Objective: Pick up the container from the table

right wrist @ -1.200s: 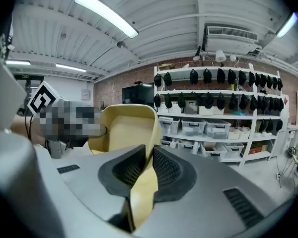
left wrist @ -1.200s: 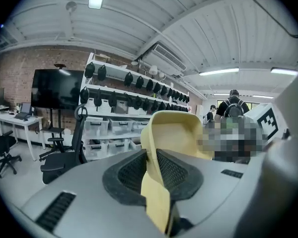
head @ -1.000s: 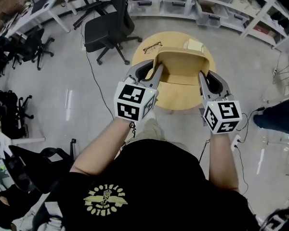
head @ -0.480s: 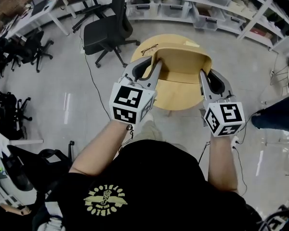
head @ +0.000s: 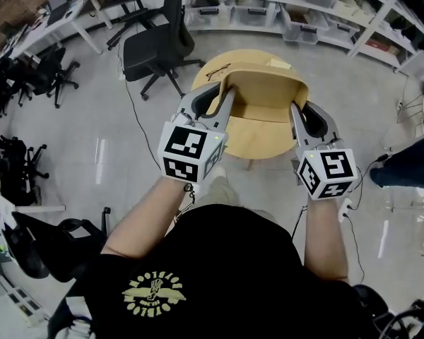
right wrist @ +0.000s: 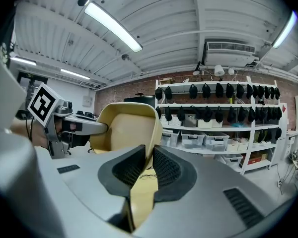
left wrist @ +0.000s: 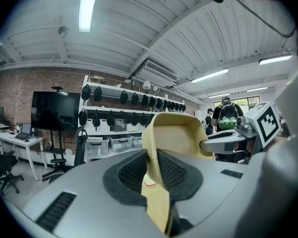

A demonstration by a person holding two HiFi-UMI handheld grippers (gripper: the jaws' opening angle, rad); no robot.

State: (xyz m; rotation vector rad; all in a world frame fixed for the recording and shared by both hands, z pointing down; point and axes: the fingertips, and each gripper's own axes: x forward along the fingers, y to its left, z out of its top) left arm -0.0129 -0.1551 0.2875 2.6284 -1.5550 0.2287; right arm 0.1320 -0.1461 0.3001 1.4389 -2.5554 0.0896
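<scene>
Over the round wooden table [head: 258, 145], a tan container [head: 265, 94] held from both sides, left gripper [head: 228, 96] clamped on its left wall, right gripper [head: 294, 109] clamped on its right wall, eyeglasses [head: 217, 69] on the table's far left edge, black office chair [head: 152, 44] beyond

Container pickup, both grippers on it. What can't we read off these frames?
Gap between container and table: head view looks from above, the container's body hides it.
Container underside, gripper views: left gripper and right gripper bodies cover it.
Glasses: too small in head view to tell folded or open.
Paper on the table: far rim of the container cuts it off, head view.
</scene>
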